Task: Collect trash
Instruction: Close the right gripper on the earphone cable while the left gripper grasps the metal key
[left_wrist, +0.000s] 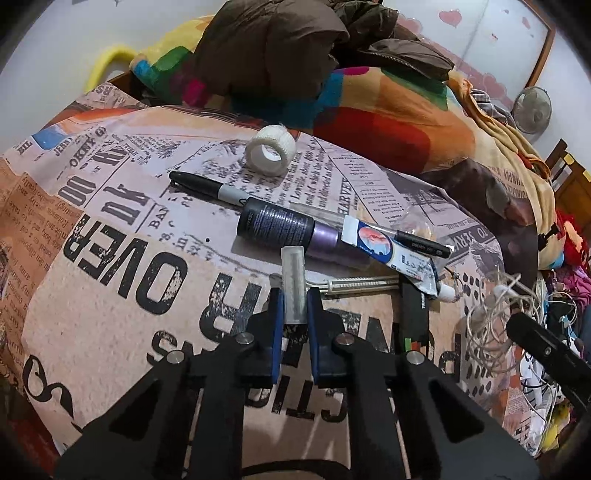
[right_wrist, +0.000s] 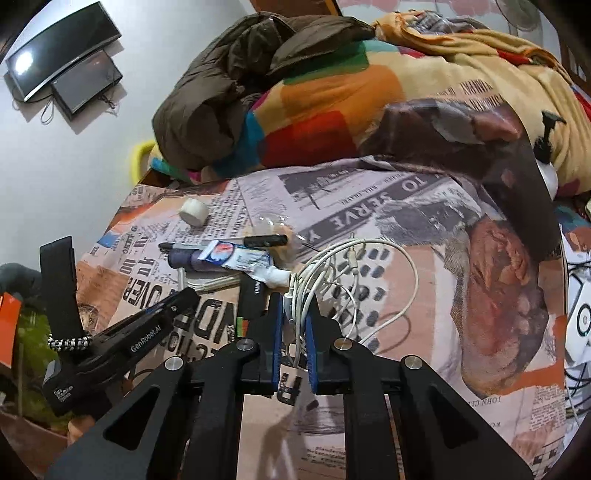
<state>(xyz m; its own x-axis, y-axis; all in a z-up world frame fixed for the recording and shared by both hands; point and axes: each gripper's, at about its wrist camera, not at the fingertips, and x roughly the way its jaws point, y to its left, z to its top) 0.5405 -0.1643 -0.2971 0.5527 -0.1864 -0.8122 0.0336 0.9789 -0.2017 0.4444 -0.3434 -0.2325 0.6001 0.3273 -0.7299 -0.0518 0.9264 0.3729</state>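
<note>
A: Left gripper (left_wrist: 295, 306) – status?

B: Fingers clenched on a clear plastic tube (left_wrist: 293, 284), pinched at its near end; the rest sticks out past the tips twd the dark bottle (left_wrist: 275, 225) & toothpaste tube (left_wrist: 388, 251) just beyond, all on the bed (left_wrist: 122, 295).

A: Right gripper (right_wrist: 295, 314)?

B: Fingers clamped on a strand of the white cable (right_wrist: 369, 258); loops spill out ahead & to the right of the tips.

A: So which step?

B: Pickup, I'd say – both have a grip, nothing binned yet. No bin in view.

A: Next?

B: Lift clear, probably. Cable looks tangled, may drag the toothpaste cap touching it. Marker (left_wrist: 210, 188) & tape roll (left_wrist: 271, 149) sit further past the left tips, untouched.
</note>
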